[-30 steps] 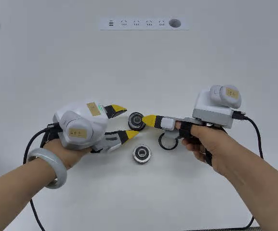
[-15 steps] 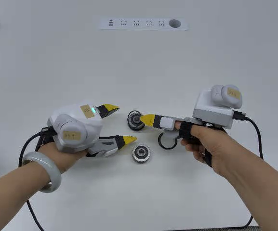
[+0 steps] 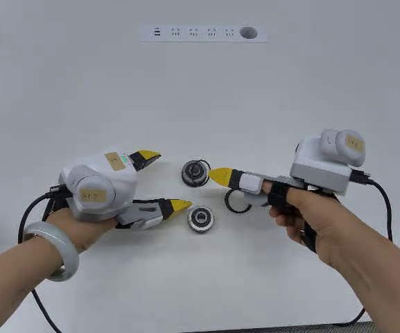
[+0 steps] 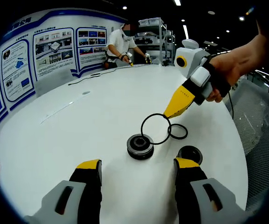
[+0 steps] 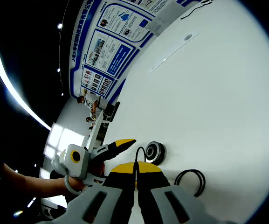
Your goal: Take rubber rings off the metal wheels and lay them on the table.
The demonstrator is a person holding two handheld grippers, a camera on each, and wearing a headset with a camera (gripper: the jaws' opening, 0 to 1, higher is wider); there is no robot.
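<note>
A thin rubber ring is pinched in the clenched jaws of the right gripper, and its lower edge reaches down to a metal wheel on the white table. A second ring lies flat nearby. A second wheel sits by the left gripper, whose jaws are spread wide and hold nothing.

Black ring; white table; wheel seemingly silver-rimmed, dark-centred.

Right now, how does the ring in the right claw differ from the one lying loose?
The held ring is pinched in the shut right claw and raised off the table; the loose ring lies flat, untouched. The held ring's loop looks wider and reaches a metal wheel; the loose ring sits apart from both wheels. Both are thin and black.
</note>
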